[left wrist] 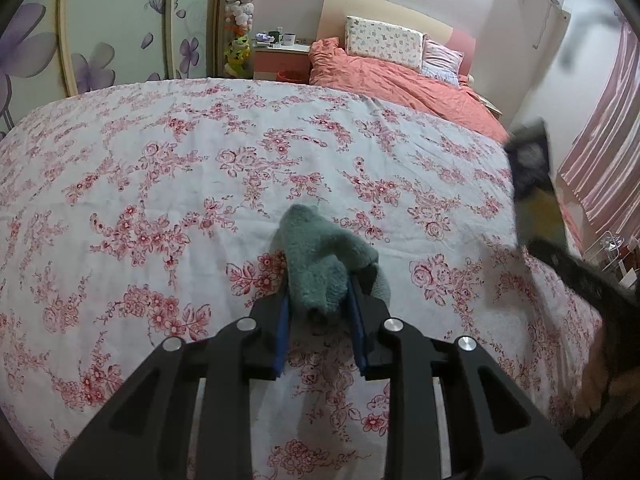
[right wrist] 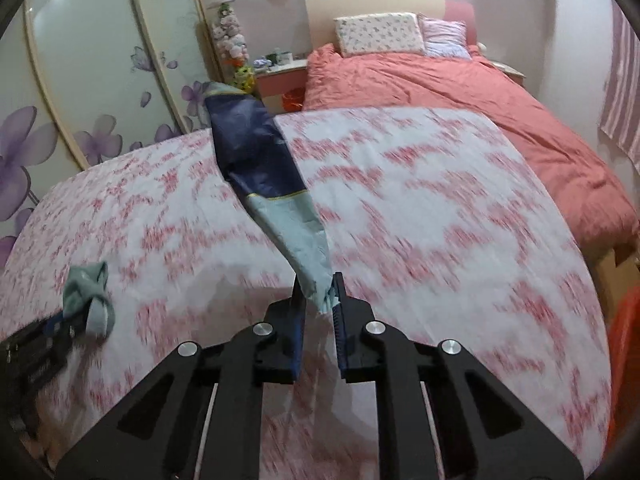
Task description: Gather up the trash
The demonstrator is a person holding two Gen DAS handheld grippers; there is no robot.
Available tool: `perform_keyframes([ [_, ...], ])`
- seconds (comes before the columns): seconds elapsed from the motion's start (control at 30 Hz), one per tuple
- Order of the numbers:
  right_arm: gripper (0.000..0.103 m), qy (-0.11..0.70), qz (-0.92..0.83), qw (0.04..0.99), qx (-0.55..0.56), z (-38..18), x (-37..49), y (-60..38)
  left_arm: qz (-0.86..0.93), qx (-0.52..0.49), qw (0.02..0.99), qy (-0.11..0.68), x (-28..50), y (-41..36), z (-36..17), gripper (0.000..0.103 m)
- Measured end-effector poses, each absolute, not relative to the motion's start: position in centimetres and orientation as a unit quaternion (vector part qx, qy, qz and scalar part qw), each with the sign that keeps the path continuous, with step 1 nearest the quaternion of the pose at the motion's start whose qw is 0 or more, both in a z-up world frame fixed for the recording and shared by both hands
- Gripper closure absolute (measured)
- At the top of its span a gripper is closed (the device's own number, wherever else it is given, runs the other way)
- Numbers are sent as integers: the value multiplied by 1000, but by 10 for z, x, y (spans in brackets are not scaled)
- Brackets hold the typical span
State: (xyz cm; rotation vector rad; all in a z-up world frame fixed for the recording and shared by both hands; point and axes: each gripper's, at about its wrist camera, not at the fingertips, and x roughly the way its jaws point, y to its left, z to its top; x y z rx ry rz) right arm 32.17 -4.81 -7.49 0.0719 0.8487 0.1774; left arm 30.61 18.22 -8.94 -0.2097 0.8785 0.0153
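Observation:
My left gripper (left wrist: 320, 298) is shut on a green fuzzy sock (left wrist: 316, 256), which rests on the floral sheet. It also shows in the right wrist view (right wrist: 86, 294) at the far left, with the left gripper (right wrist: 60, 326) behind it. My right gripper (right wrist: 318, 300) is shut on the pale end of a long wrapper (right wrist: 268, 184), dark blue and light green, held up above the bed. In the left wrist view the wrapper (left wrist: 530, 164) shows blurred at the right edge.
A bed with a white, red-flowered sheet (left wrist: 160, 184) fills both views. An orange duvet (right wrist: 460, 92) and two pillows (right wrist: 380, 34) lie at the far end. A nightstand (left wrist: 280, 56) with cups stands beside the wardrobe doors (left wrist: 112, 24). Pink curtains (left wrist: 608, 136) hang at the right.

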Motion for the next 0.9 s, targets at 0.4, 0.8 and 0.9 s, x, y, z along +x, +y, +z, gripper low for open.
perform_keyframes([
  [0.4,90,434,129,890,53,-54,266,-42,4,-110,899,423,305,185,-90,76],
  [0.8,77,425,98,899,43,-73,290,-32,2,-115,899,422,306,186,-91,76],
  [0.9,59,414,91,905,40,-71,292,-32,1,-117,899,422,306,186,-91,76],
])
